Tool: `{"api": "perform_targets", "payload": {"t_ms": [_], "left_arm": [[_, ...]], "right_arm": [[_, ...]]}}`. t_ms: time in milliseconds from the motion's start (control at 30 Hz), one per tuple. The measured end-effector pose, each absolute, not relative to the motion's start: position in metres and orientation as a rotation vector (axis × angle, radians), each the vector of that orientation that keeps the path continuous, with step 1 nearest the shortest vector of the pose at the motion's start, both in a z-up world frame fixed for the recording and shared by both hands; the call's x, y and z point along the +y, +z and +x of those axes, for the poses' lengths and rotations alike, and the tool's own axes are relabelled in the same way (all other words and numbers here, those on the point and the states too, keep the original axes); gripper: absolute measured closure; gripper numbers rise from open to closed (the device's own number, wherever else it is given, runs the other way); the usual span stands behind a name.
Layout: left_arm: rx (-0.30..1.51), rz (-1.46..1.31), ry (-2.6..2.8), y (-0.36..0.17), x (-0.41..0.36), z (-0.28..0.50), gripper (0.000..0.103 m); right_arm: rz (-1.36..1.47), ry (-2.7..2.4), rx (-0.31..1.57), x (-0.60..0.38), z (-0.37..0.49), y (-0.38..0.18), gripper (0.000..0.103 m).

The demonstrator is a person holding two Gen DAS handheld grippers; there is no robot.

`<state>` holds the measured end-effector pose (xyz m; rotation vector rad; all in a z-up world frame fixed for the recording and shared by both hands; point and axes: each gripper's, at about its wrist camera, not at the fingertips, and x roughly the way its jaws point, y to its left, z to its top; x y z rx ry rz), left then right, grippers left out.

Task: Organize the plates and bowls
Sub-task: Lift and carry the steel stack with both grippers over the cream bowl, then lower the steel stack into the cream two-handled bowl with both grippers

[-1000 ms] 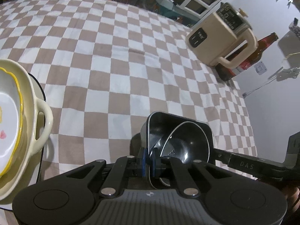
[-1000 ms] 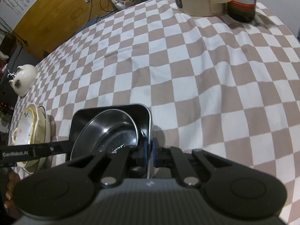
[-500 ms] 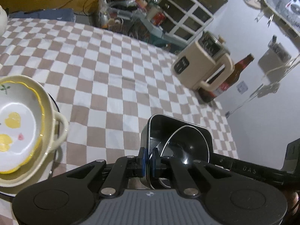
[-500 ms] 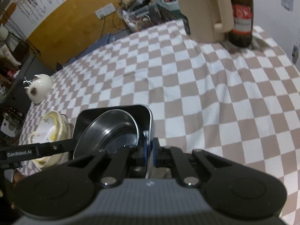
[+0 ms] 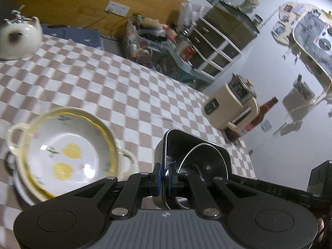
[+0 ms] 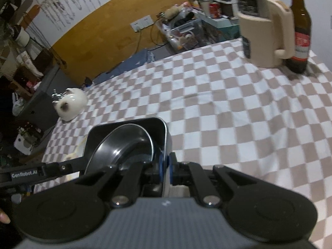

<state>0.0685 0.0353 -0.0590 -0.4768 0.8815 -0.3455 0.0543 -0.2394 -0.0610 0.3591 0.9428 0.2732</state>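
1. The left gripper (image 5: pixel 164 175) was clamped tight, its blue pads pinching the near wall of a black square dish (image 5: pixel 215 151) between them.
2. The right gripper (image 6: pixel 165 170) was likewise clamped on the opposite wall of the same black square dish (image 6: pixel 116 128), so the dish hung between the two tools, clear of the cloth.
3. Inside the dish a round black bowl (image 6: pixel 128 143) leaned tilted against its side, its thin bright rim showing.
4. To the left of the dish, on the checked tablecloth (image 5: pixel 124 87), sat a stack of pale crockery: a white floral plate (image 5: pixel 68 153) with yellow shapes lay inside a cream two-handled bowl (image 5: pixel 126 155).
5. Farther off, a white cat-shaped teapot (image 6: pixel 70 103) stood near the table's far left edge.
6. At the far right corner a cream kettle (image 6: pixel 263 33) stood just beside a brown bottle (image 6: pixel 300 35).
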Motion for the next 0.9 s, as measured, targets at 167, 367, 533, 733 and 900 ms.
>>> {"api": "perform_targets", "payload": {"t_ms": [167, 367, 533, 733, 900], "left_arm": [[0.857, -0.499, -0.303, -0.057, 0.078, 0.061, 0.097], [0.841, -0.522, -0.264, -0.058, 0.125, 0.056, 0.097], [0.837, -0.527, -0.249, -0.061, 0.158, 0.06, 0.097], [0.866, -0.528, -0.241, -0.072, 0.187, 0.075, 0.097], [0.916, -0.523, -0.246, -0.088, 0.197, 0.091, 0.097]], "right_arm": [[0.363, 0.313, 0.949, -0.203, 0.06, -0.063, 0.096], [0.345, 0.355, 0.946, -0.163, 0.071, -0.066, 0.096], [0.345, 0.375, 0.944, -0.138, 0.083, -0.069, 0.096], [0.358, 0.359, 0.946, -0.117, 0.091, -0.074, 0.096], [0.386, 0.312, 0.969, -0.109, 0.1, -0.082, 0.097]]}}
